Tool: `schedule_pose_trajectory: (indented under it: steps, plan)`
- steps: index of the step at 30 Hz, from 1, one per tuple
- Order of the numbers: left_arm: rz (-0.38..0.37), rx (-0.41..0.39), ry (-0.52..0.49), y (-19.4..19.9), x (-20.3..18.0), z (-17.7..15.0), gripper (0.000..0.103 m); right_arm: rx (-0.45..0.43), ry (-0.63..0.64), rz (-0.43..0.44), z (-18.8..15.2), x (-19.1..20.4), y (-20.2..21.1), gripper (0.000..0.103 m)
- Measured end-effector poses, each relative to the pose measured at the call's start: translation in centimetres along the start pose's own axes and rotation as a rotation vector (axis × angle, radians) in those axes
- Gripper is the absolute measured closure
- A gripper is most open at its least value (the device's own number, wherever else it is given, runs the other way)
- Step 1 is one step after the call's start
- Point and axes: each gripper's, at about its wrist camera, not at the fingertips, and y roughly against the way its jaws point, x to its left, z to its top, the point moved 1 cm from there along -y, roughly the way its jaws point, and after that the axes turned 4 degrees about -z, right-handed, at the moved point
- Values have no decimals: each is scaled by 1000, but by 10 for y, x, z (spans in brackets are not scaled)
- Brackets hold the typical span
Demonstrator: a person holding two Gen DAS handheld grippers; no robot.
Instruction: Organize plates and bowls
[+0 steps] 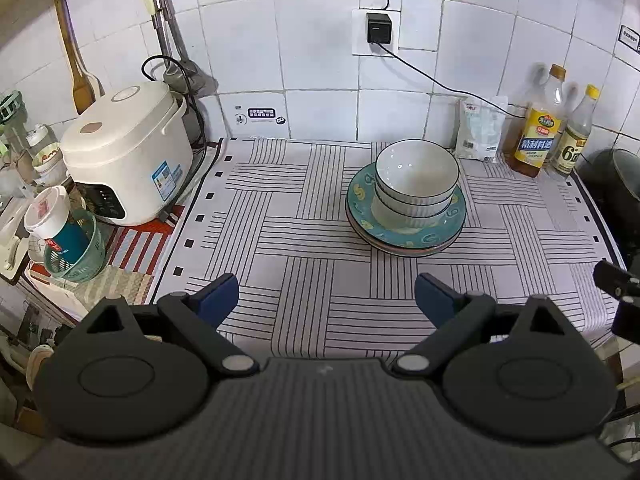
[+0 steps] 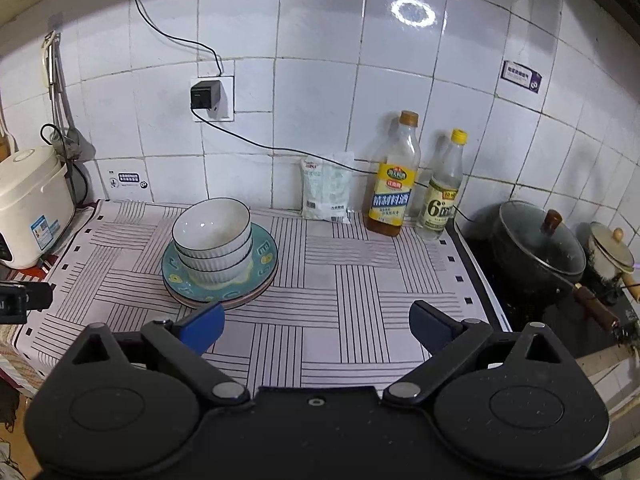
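Left gripper (image 1: 327,300): jaws wide apart, nothing between them, above the cloth (image 1: 280,240), apart from the stack.
Right gripper (image 2: 316,326): also spread wide and empty; its left finger (image 2: 204,326) is just beside the plates' near edge.
Bowls (image 1: 416,176): white, nested one in another, standing on the plates.
Plates (image 1: 404,232): teal one on top, another under it, stacked on the surface.
Behind the stack: bag (image 1: 480,134) and two bottles (image 1: 538,136) at the wall.
Left of the cloth: rice cooker (image 1: 128,152).
Right of the cloth: pot (image 2: 536,252) with lid.
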Motion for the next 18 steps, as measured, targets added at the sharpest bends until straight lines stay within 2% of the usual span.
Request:
schedule_pose_trajectory:
  steps: [18]
  plan:
    - [-7, -28, 6, 4, 3, -1, 7, 23, -13, 1, -4, -4, -3, 3]
